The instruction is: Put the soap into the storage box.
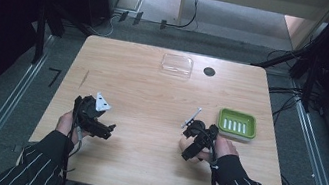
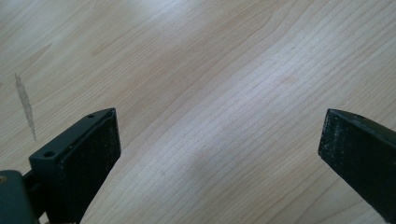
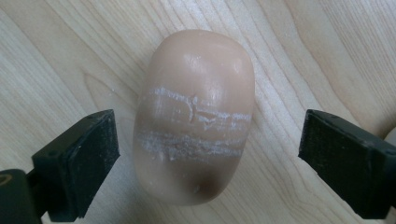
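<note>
Soap bar point(image 3: 194, 116) lies ungrasped on table point(image 1: 152, 95) between spread right gripper point(image 3: 208, 154) jaws; left gripper point(image 2: 219, 154) gapes empty. Green dish point(image 1: 237, 123) at right edge awaits, probably.

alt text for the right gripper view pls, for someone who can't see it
A rounded, peach-coloured bar of soap, scuffed with whitish scrape marks, lies on a light wooden table between the right gripper's two open black jaws. Neither jaw touches it.
</note>
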Demonstrator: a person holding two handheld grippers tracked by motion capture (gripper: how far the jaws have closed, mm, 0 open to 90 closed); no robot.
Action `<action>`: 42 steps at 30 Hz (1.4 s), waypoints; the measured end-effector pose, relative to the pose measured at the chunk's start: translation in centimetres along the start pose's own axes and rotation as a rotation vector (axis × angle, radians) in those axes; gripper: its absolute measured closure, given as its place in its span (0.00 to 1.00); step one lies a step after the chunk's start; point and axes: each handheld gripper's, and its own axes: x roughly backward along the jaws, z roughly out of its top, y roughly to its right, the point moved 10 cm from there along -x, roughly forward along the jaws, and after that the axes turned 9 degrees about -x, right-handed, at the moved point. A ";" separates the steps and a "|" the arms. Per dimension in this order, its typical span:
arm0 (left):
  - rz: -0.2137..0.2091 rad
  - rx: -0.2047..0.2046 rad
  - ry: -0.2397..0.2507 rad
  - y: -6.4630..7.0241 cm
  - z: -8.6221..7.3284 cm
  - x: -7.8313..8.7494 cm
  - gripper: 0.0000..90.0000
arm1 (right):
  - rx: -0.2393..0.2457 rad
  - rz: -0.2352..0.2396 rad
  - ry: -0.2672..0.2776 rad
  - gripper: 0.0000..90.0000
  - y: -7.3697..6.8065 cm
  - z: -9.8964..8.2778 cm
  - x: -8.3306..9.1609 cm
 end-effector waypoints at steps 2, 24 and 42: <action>0.002 0.003 -0.003 -0.1 -0.1 0.0 0.00 | -0.006 0.004 -0.003 0.08 -0.1 0.1 -0.1; 0.000 0.004 0.000 0.0 0.0 0.0 0.00 | 0.008 0.008 -0.029 0.16 -0.3 0.4 -0.9; 0.000 0.003 0.000 0.0 0.0 0.0 0.00 | 0.009 0.024 -0.048 0.25 -0.5 0.1 -1.2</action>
